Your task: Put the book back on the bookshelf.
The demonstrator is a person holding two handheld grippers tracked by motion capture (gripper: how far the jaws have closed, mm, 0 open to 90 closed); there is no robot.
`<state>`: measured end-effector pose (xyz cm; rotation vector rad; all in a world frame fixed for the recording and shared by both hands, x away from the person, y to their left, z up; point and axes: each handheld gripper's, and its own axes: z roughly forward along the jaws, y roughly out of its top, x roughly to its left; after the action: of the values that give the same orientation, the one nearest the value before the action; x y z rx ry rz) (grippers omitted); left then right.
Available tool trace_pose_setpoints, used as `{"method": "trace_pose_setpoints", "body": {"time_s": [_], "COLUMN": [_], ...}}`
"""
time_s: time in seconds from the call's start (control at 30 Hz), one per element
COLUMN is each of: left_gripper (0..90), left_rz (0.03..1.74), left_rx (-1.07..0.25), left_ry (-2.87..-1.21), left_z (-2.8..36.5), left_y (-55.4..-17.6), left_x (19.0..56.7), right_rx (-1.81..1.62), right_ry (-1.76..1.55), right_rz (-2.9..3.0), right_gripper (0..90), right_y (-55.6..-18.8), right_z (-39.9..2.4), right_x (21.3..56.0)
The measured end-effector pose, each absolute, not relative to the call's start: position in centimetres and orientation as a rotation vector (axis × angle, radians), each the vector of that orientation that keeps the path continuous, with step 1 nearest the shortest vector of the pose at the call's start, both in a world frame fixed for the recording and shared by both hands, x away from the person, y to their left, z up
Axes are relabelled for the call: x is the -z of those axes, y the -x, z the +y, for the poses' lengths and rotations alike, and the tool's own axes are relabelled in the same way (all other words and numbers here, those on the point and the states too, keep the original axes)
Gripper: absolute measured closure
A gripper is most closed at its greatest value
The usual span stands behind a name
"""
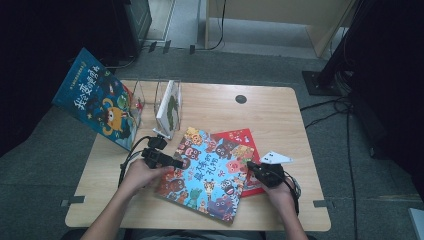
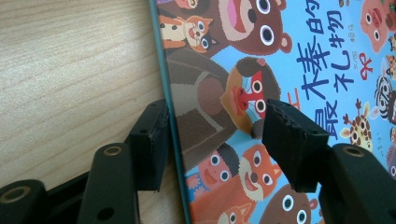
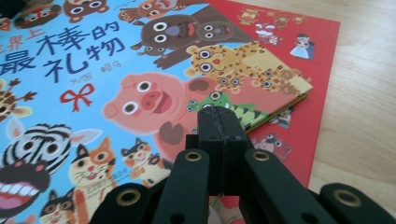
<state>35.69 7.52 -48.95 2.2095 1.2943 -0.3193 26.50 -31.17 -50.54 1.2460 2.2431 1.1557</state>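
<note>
My left gripper (image 2: 215,135) stands open astride the near-left edge of the blue animal book (image 1: 207,172): one jaw on bare table (image 1: 280,120) at nine o'clock, the other over the cover at three, neither pad pressing. My right gripper (image 3: 218,122) is closed on nothing, tips over the book's right side. The red book (image 3: 317,70) lies beneath, showing at one o'clock; open wood beyond.

The high view looks forward and down over the whole worktop (image 1: 280,115); both gripper views sit close, sharing the blue animal book (image 1: 207,172) from opposite edges.
</note>
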Motion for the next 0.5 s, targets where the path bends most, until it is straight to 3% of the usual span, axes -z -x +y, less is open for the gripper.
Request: {"method": "trace_pose_setpoints", "body": {"time_s": [0.27,0.5], "left_gripper": [46.0,52.2], "left_rz": [1.301,1.319], "left_rx": [0.325,0.359], "left_ry": [-2.193,-2.182], "left_z": [7.32,7.68], "left_y": [-35.65,-36.05], "left_x": [49.03,48.9], "right_rx": [-1.085,-1.118], "right_ry": [-1.284,-1.288], "right_rz": [2.294,2.304], "right_gripper": [90.0,90.0], "right_y": [-25.76,-26.0], "right_z": [-31.51,-31.82], "right_x": [50.81,50.92]}}
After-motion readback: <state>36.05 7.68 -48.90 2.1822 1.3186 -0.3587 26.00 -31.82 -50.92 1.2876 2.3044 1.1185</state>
